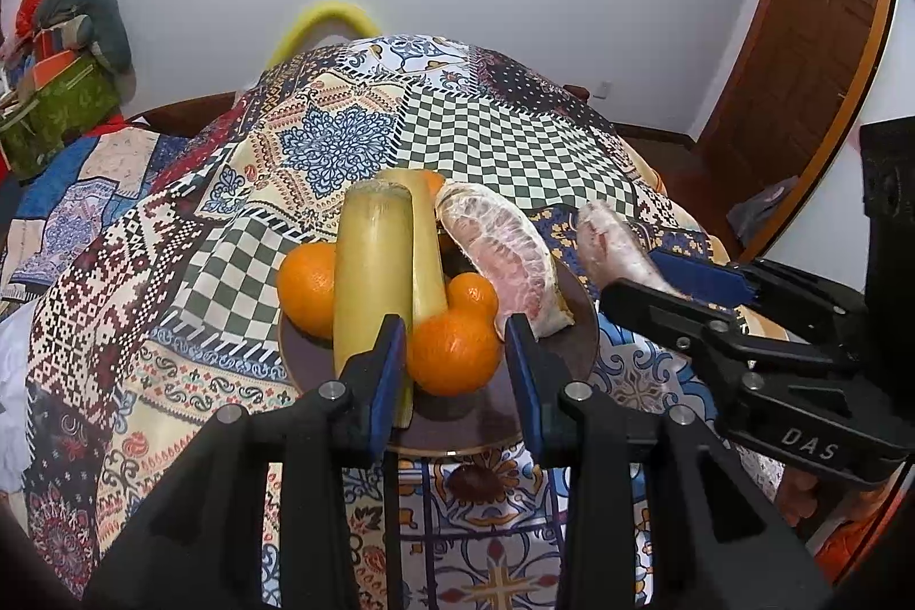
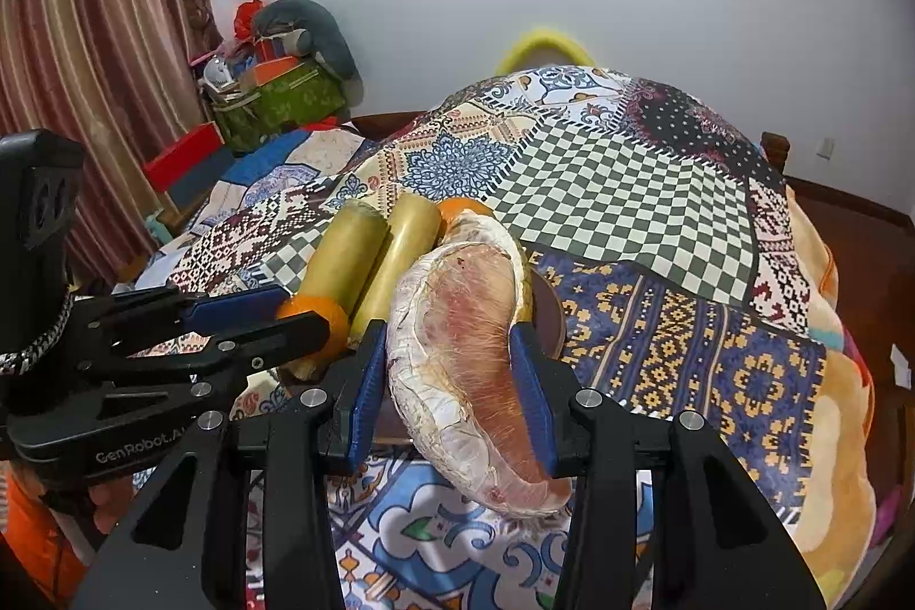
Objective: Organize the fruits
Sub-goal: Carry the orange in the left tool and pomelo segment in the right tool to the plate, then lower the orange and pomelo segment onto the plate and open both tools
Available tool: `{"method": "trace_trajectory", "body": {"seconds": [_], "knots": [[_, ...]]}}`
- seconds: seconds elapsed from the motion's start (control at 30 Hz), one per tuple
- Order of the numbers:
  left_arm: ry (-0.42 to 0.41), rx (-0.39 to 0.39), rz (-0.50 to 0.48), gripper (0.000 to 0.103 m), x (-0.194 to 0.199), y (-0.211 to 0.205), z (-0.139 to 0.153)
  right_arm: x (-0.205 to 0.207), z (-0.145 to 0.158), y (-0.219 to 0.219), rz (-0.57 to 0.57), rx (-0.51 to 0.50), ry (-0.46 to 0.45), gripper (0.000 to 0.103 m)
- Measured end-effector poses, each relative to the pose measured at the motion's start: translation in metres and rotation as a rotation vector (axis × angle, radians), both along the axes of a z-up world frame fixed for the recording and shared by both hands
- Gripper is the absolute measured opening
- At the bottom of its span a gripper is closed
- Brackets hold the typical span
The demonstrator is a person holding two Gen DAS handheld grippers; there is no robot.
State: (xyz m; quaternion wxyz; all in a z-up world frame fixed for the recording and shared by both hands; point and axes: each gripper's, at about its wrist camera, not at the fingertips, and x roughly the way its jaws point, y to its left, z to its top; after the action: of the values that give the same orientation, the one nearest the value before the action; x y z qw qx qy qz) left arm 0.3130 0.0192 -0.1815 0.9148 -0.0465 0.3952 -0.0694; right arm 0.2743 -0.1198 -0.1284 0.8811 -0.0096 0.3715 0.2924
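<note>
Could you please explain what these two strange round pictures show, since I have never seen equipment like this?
There is no robot here: a person holds a two-finger clamp tool in each hand, and each tool carries a wide-angle camera looking along its blue-padded fingers, hence the round warping. The left wrist view shows the left gripper open around an orange on a dark plate. The plate also holds two pale yellow sugarcane-like sticks, more oranges and a peeled pomelo segment. It sits on a patchwork cloth. The right wrist view shows the right gripper clamped on a second pomelo segment, held beside the plate.
</note>
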Motion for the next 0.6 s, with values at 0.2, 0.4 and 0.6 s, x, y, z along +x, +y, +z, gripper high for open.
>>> {"method": "trace_trajectory", "body": {"seconds": [0.2, 0.4, 0.6], "knots": [[-0.006, 0.002, 0.002, 0.035, 0.002, 0.003, -0.001, 0.007, -0.006, 0.006, 0.005, -0.006, 0.021, 0.039], [-0.03, -0.016, 0.033, 0.035, -0.007, 0.018, 0.005, 0.014, -0.005, 0.015, 0.015, -0.014, 0.023, 0.039], [-0.039, -0.034, 0.081, 0.035, -0.013, 0.039, 0.008, 0.023, -0.002, 0.031, 0.027, -0.019, 0.011, 0.039]]}}
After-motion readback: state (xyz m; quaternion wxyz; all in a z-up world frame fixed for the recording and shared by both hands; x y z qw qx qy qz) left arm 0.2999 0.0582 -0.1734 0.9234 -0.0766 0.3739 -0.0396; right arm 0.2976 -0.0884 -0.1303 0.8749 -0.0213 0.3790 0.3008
